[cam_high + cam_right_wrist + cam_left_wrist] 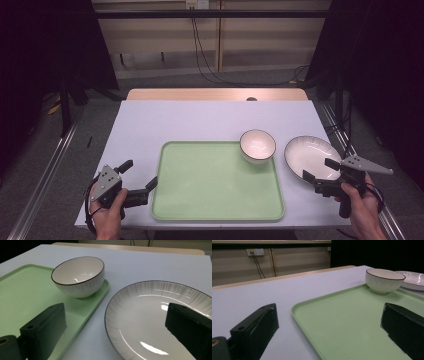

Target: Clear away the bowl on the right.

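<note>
Table (210,117) covered in a pale lilac-white sheet, a strip of bare wood along its far edge. Green tray (215,182) lies flat at the centre-near part of the table, a long side toward the person.

White bowl (257,146) with a dark rim — upright, empty, sitting inside the tray at its 1 o'clock corner, close against the raised rim there. From the left gripper view the bowl (384,280) shows ribbed sides and stands at the tray's (352,322) far end.

White plate (312,157) with a dark rim lies on the table off the tray, at 3 o'clock from the bowl and just beside the tray's right edge; it is empty. In the right gripper view the plate (155,317) and the bowl (78,276) sit near each other but apart, the tray's (22,295) rim running between them.

Right gripper (317,169) — held in the person's right hand (361,210), at 5 o'clock of the plate. Jaws spread wide, nothing between them; one jaw hangs over the plate's near rim, the other lies toward the tray.

Left gripper (138,173) — in the left hand (107,217), off the tray's left edge at about 8 o'clock of the tray. Jaws wide apart and empty, straddling the tray's near-left corner.
</note>
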`<state>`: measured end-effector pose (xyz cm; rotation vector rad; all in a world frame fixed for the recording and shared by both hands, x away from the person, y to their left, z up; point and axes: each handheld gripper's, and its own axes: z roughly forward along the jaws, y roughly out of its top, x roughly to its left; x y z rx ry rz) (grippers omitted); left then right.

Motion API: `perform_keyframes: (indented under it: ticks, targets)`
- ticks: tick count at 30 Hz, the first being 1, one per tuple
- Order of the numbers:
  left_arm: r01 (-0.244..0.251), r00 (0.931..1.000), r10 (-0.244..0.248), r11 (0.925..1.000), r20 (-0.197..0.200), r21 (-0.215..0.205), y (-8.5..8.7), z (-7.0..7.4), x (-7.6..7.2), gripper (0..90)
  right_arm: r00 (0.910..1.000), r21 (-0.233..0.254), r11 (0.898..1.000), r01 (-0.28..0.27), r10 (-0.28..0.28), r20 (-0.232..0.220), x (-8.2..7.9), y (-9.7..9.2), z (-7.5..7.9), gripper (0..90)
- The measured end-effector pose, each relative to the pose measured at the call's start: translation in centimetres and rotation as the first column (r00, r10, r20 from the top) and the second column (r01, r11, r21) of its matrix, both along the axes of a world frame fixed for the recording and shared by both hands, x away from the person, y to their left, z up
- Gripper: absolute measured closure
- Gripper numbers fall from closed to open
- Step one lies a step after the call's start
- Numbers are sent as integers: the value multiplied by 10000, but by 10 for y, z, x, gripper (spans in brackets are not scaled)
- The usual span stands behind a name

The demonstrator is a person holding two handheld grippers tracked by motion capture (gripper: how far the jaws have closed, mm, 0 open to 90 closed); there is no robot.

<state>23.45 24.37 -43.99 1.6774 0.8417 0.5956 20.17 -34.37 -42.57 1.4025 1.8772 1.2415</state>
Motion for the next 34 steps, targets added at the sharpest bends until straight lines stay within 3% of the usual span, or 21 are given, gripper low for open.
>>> perform_keyframes:
  ticks: [8, 14, 19, 27, 34]
  targets:
    - [-86, 10000, 86, 9999, -15, -63, -1, 0, -1, 13, 9994, -438, 9988, 211, -198, 296, -16, 5, -9, 24]
    - [-108, 9999, 108, 9999, -13, -68, 0, 0, -2, 13, 9990, -386, 9989, 254, -240, 384, -24, 9, -13, 24]
    - [-118, 9999, 118, 9999, 16, -72, 1, 0, -2, 13, 9961, -274, 9978, 602, -583, 656, -32, 9, -18, 25]
    - [-73, 10000, 73, 10000, 12, -29, 0, 0, -2, 14, 9958, -155, 9983, 563, -550, 738, -32, 5, -19, 25]
    - [-91, 10000, 91, 10000, 15, -17, -1, 1, -1, 14, 9955, -340, 9987, 376, -345, 883, -32, 5, -19, 24]
